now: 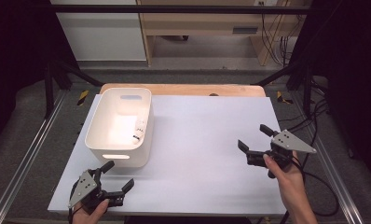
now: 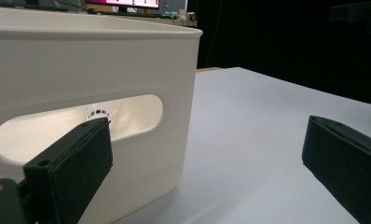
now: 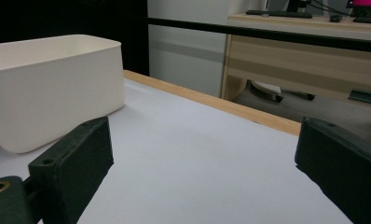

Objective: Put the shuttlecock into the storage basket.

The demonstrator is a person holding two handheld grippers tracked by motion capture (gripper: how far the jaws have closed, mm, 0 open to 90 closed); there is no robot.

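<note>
A: Bin (image 1: 120,128) first. One white bin, sits on the left part of the table (image 1: 207,140), near our left gripper (image 1: 113,179). It's got handle slots in its end walls; we count two from the high view, far wall and near wall.

B: Anything in it?

A: One small pale thing w/ dark marks (image 1: 139,130) against the right inner wall. Too small to say what it is. Through the near slot in the left gripper view we see a bit of something clear w/ dark print, prob. the same item, can't be sure.

B: And our grippers?

A: Two. Left one hovers just before the bin's near wall, jaws spread wide, nothing between them. One jaw lines up w/ the near slot in its own view, so we judge we're set either to reach in or to take the bin by that wall. Not touching it as far as we can tell.

B: Right one?

A: Right gripper (image 1: 258,139) hangs over the bare right side of the table, well apart from the bin, jaws also wide apart and empty. It points toward the bin, side wall shows in its view. We read that as waiting, or ready to steady the bin from the other side.

B: Table otherwise?

A: One white sheet over one wooden top; wood edge (image 3: 211,100) shows at the far side. Bare around the right gripper.
</note>
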